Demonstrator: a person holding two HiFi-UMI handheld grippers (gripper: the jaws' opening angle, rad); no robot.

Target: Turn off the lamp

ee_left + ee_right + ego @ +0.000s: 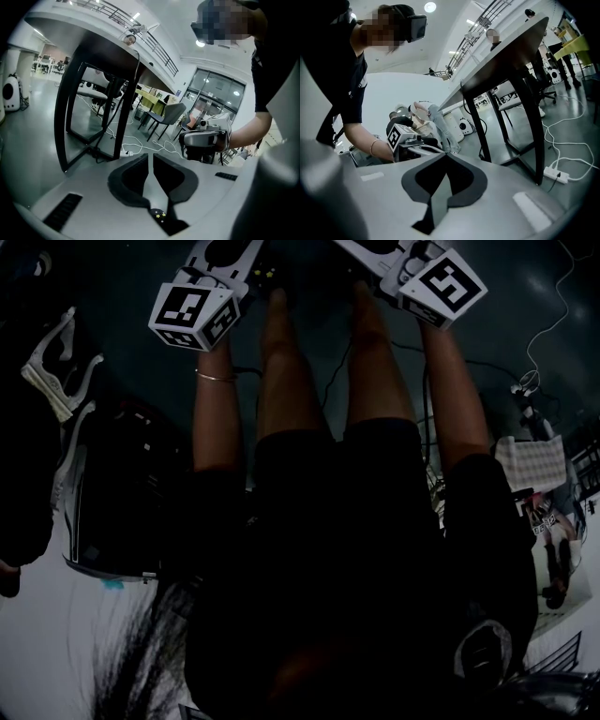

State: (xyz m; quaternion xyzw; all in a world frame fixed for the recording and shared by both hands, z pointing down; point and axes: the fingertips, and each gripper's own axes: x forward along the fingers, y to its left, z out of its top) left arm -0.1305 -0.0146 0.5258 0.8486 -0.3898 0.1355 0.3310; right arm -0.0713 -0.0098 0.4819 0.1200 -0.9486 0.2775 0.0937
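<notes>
Grey glossy floor (28, 140). Dark table (93, 51) stands on it on black frame legs. White cables (159, 144) snake loosely across floor past table legs. White power strip (555, 174) lies flat near foot of one leg. Grey chair (169, 115) stands beyond table. Tabletop seen from beneath only.

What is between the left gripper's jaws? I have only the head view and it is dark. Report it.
Observer: Nothing. In its own view the left gripper is shut with no object between the jaws.
Operator: Now report the right one.
Observer: The right gripper is shut too, and empty. Its jaws point toward a black-legged table.
</notes>
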